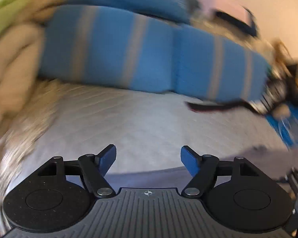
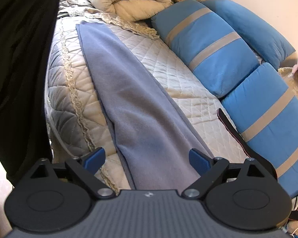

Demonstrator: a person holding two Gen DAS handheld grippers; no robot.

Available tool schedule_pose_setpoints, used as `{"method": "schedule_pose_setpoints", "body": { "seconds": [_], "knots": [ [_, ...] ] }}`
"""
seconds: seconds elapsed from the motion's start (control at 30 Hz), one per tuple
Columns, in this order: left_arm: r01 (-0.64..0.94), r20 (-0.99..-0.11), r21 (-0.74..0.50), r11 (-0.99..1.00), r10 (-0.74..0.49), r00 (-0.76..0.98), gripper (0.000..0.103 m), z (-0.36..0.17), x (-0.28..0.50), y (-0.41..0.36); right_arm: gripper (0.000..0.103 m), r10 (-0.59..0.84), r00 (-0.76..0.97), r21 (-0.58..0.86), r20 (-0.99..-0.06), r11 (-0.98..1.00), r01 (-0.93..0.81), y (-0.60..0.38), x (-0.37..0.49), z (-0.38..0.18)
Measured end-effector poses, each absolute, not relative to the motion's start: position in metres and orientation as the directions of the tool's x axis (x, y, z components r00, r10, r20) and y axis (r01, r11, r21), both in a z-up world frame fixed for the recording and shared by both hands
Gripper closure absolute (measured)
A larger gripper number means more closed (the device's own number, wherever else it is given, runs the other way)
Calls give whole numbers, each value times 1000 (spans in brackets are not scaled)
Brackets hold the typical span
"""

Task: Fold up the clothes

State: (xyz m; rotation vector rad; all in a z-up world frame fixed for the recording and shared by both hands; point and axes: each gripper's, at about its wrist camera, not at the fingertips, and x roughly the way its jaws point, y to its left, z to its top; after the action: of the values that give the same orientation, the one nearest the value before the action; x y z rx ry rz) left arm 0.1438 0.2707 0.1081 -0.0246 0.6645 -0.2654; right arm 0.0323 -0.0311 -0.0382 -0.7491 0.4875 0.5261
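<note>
A long lavender-grey garment (image 2: 129, 99) lies folded into a narrow strip lengthwise on the quilted white bedspread (image 2: 180, 75). My right gripper (image 2: 147, 155) hovers over its near end, open wide; the cloth passes beneath the gap and neither blue pad touches it. The left wrist view is smeared by motion. There my left gripper (image 1: 148, 153) is open with nothing between its fingers, above the pale bedspread (image 1: 139, 119). A lavender edge of the garment (image 1: 147, 177) shows just beneath it.
Blue pillows with grey stripes (image 2: 214, 45) (image 1: 149, 55) line the far side of the bed against the wall. A cream duvet (image 2: 133, 2) is heaped at the head. A black strap (image 2: 230, 127) lies beside the pillows. A person's dark clothing (image 2: 19, 59) fills the left.
</note>
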Motion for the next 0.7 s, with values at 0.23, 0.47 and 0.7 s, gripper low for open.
{"method": "schedule_pose_setpoints", "body": {
  "seconds": [0.23, 0.47, 0.7],
  "knots": [
    [477, -650, -56, 877, -395, 650, 32, 98, 205, 133, 6, 210, 747, -406, -631, 731, -549, -46, 42, -32],
    [739, -701, 105, 665, -478, 529, 33, 36, 221, -11, 2, 89, 748, -382, -658, 816, -433, -68, 51, -35],
    [852, -732, 71, 519, -553, 398, 48, -15, 228, -83, 0, -41, 733, -387, -679, 869, -309, -98, 61, -41]
  ]
}}
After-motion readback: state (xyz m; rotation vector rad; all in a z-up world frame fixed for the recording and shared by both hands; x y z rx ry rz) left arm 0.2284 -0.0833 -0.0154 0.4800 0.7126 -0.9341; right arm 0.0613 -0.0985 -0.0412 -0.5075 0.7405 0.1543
